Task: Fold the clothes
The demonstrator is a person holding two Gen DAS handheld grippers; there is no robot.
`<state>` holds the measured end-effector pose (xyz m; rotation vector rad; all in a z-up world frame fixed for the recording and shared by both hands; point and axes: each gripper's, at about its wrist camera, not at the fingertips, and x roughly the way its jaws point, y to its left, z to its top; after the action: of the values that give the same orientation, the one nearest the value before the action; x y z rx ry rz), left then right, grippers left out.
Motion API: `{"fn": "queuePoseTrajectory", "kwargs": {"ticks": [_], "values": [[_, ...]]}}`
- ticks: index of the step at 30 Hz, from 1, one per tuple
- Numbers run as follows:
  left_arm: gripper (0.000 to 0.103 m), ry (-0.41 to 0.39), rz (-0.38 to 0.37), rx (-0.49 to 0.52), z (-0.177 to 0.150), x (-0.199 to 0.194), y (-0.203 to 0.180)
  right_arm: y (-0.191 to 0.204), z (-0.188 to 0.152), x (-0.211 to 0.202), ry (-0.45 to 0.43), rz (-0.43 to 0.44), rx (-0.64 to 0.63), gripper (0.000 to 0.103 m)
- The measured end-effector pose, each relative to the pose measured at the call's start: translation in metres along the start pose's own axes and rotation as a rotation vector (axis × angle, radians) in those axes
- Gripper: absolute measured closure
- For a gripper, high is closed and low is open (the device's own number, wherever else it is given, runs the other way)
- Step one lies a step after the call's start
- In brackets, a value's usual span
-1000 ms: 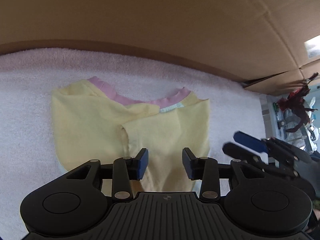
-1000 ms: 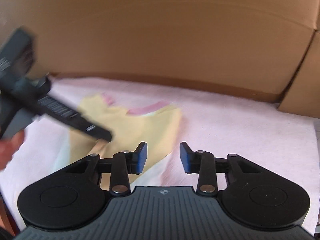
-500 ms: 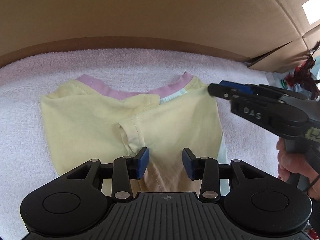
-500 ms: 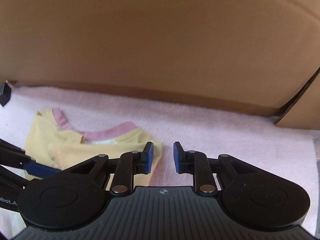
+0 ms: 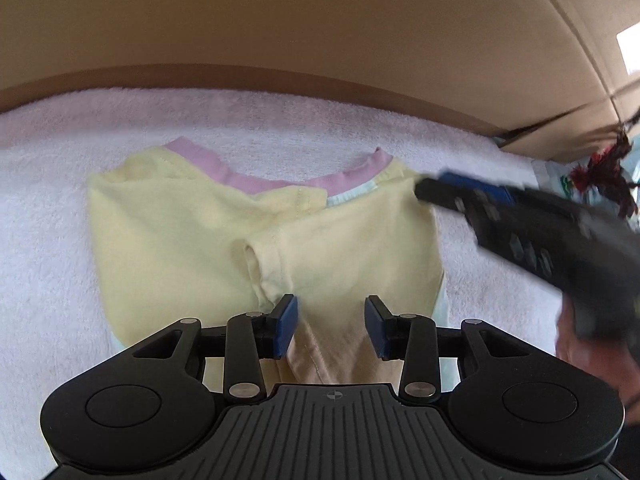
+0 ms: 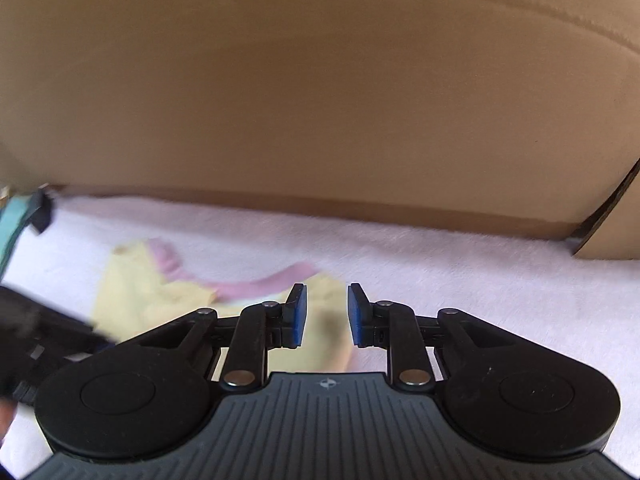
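A yellow shirt point(image 5: 192, 236) with a pink collar point(image 5: 256, 178) lies flat on a pale pink towel point(image 5: 44, 240), both sleeves folded in over its middle. My left gripper point(image 5: 331, 328) hovers open over the shirt's lower middle, with nothing between its pads. My right gripper point(image 5: 424, 190) comes in from the right, tips at the shirt's right shoulder corner. In the right wrist view that gripper point(image 6: 327, 313) stands narrowly open with the yellow shirt point(image 6: 132, 296) corner lying under the gap and the pads not pressing on it.
A tall cardboard wall point(image 5: 320, 20) closes off the back edge of the towel. A second box point(image 6: 612, 224) stands at the right. A red and black object point(image 5: 604, 168) sits far right, and a person's hand point(image 5: 588, 344) holds the right gripper.
The right gripper swung from beside the shirt's right edge to its right shoulder corner, and its jaws narrowed. The left gripper stayed over the shirt, still open.
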<state>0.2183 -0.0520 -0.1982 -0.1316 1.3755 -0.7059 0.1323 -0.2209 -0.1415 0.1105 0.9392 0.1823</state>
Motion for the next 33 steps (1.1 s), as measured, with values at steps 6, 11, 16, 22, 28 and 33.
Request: {"fn": "queuePoseTrajectory", "kwargs": {"ticks": [6,11,16,22,28,33], "values": [[0.047,-0.058,-0.043,-0.071,-0.035,-0.030,-0.002,0.008,-0.047,-0.037,0.029,0.051,0.014,0.077],[0.046,-0.029,-0.011,-0.036,-0.055,-0.020,-0.019,0.030,-0.074,-0.047,0.083,0.081,-0.075,0.077],[0.046,-0.010,0.061,0.006,-0.064,-0.001,-0.024,0.053,-0.118,-0.052,0.159,0.065,-0.146,0.076],[0.046,-0.009,0.079,0.003,-0.063,0.000,-0.024,0.071,-0.168,-0.092,0.211,0.093,-0.203,0.074],[0.045,-0.013,0.109,0.012,-0.066,-0.001,-0.030,0.081,-0.216,-0.129,0.282,0.123,-0.219,0.064],[0.044,-0.027,0.080,0.012,-0.082,-0.018,-0.039,0.082,-0.238,-0.153,0.356,0.151,-0.222,0.060]]}}
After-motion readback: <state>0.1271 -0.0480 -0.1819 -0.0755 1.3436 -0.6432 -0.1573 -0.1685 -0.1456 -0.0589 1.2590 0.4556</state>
